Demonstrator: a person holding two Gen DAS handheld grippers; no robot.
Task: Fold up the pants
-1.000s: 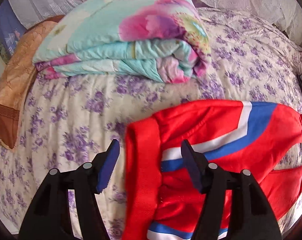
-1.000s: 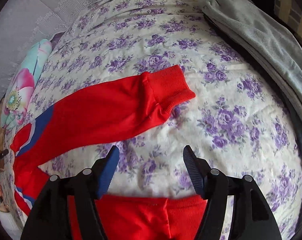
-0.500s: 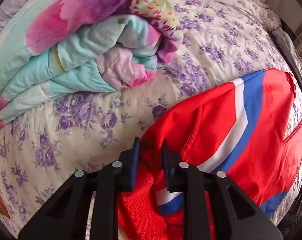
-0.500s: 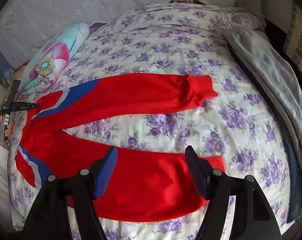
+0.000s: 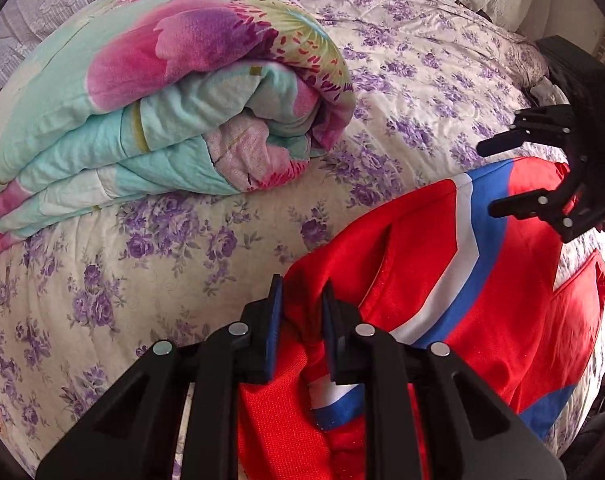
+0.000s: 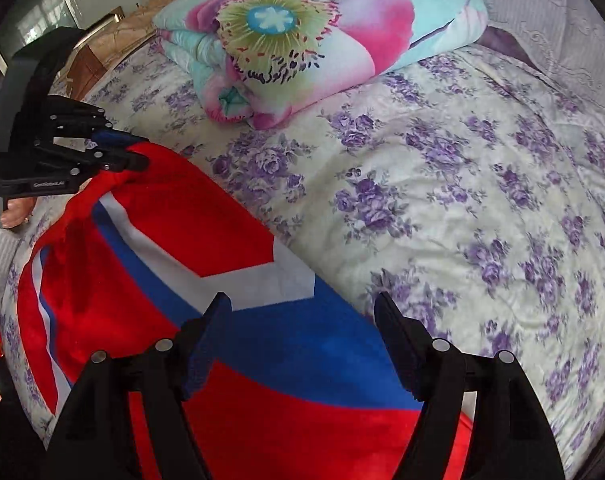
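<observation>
one pair of red pants [image 5: 482, 280] with a blue and white stripe lies on the bed [image 5: 142, 280], spread over its near side; both legs show in the left wrist view, the far one running toward the right edge. two tools are in view. the left tool [image 5: 300, 320] is clenched on a bunched fold of red cloth at the waist end, its blue pads nearly together with the fabric pinched between them. in the right wrist view the same left tool [image 6: 118, 156] shows at the left edge, gripping the raised corner of the pants [image 6: 162, 280]. the right tool [image 6: 302, 344] is released, its fingers spread wide and hanging over the blue band of the pants near their far edge, with nothing between them; whether it touches the cloth i cannot tell. from the left wrist view the right tool [image 5: 498, 176] appears at the right edge above the far leg. one folded quilt [image 5: 162, 92], teal with big pink flowers, sits on the bed beyond the pants, well apart from them. the bed cover is cream with purple flowers. one brown blanket [image 6: 114, 36] lies past the quilt in the right wrist view.
</observation>
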